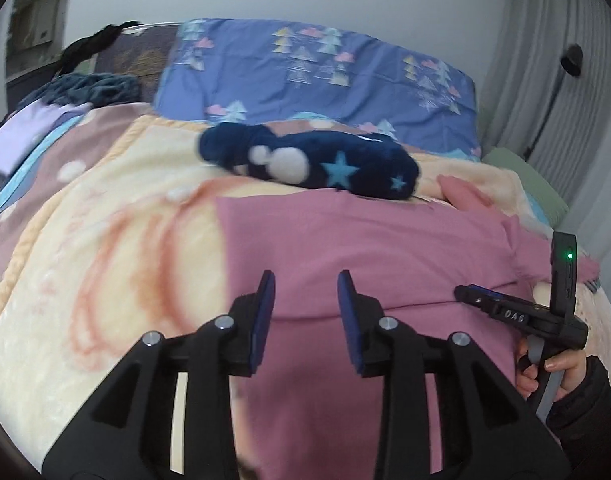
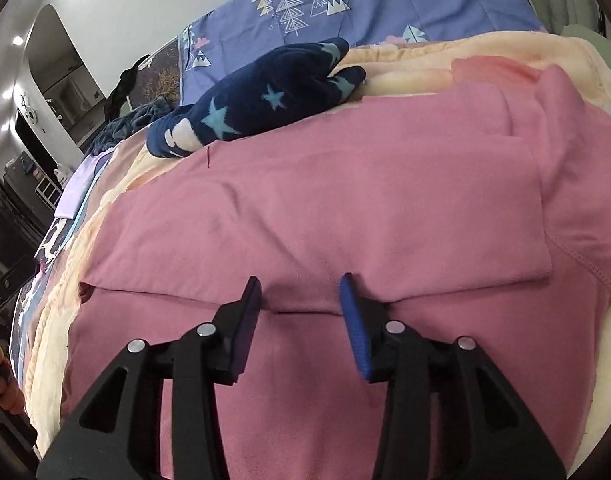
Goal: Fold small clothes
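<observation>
The pink garment fills the frame's centre on the blanket — soft, light, floppy. Left gripper and right gripper hover with jaws apart, empty — best pinch the folded edge.

Bed with cream blanket, pink garment, navy starred plush, blue patterned pillow

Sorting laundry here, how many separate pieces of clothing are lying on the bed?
2 clear ones: the pink garment spread in front, the navy star-print piece beyond it. Bundles at the bed's far left edge may be more.
</observation>
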`<state>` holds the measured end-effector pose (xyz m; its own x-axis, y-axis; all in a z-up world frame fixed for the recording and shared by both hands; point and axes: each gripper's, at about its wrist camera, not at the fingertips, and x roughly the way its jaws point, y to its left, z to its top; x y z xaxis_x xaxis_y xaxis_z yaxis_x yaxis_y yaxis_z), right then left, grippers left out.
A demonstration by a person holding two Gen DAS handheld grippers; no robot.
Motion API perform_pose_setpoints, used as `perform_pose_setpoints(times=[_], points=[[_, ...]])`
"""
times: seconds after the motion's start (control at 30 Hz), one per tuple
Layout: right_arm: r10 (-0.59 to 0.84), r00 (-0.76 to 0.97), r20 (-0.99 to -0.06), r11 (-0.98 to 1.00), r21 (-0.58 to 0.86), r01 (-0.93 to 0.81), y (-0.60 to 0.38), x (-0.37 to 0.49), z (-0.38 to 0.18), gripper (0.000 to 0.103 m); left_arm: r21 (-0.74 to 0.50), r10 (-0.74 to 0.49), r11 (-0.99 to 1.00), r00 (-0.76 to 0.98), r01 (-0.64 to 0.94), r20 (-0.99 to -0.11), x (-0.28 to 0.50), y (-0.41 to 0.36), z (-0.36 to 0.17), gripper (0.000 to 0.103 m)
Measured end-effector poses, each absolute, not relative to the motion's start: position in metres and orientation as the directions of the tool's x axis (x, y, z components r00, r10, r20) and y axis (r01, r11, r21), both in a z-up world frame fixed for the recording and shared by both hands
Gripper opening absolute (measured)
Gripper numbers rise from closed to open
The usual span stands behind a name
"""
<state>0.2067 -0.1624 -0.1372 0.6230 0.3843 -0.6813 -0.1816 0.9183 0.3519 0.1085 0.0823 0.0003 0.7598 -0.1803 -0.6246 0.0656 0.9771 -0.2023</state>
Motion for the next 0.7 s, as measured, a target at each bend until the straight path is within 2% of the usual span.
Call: perform_pose_setpoints(times=[0.13,0.23,0.33,0.47,0.53,0.6,0.7], points=[[0.425,0.623,-0.657,0.895,0.408,-0.181,-0.172,0.205,-0.138,0.042,-0.171,-0.196,0.979,0.729,0.109,-0.656,0.159,0.044,-0.026,0.032],[0.438,0.626,-0.645,0.886,0.426,-0.182,-0.175,0.204,-0.137,0.042,-0.108,-0.120,0.992,0.628,0.058,-0.769,0.201,0.030,-0.080,0.032],[0.454,0.626,-0.634,0.875,0.450,-0.179,-0.179,0.202,-0.136,0.042,-0.184,-0.173,0.982,0.630,0.049,-0.757,0.205,0.036,-0.080,0.032],[0.465,0.652,-0.599,0.838,0.535,-0.105,-0.215,0.191,-0.112,0.040,-0.221,-0.201,0.974,0.640,0.049,-0.742,0.200,0.040,-0.080,0.032],[0.399,0.741,-0.541,0.841,0.537,-0.060,-0.258,0.176,-0.088,0.040,-0.207,-0.190,0.977,0.640,0.049,-0.745,0.201,0.037,-0.080,0.032],[0.287,0.804,-0.520,0.860,0.509,0.022,-0.306,0.162,-0.071,0.040,-0.176,-0.166,0.983,0.639,0.049,-0.751,0.201,0.030,-0.080,0.033],[0.085,0.838,-0.539,0.833,0.500,0.237,-0.397,0.134,-0.062,0.040,-0.150,-0.147,0.987,0.639,0.050,-0.755,0.200,0.033,-0.081,0.034]])
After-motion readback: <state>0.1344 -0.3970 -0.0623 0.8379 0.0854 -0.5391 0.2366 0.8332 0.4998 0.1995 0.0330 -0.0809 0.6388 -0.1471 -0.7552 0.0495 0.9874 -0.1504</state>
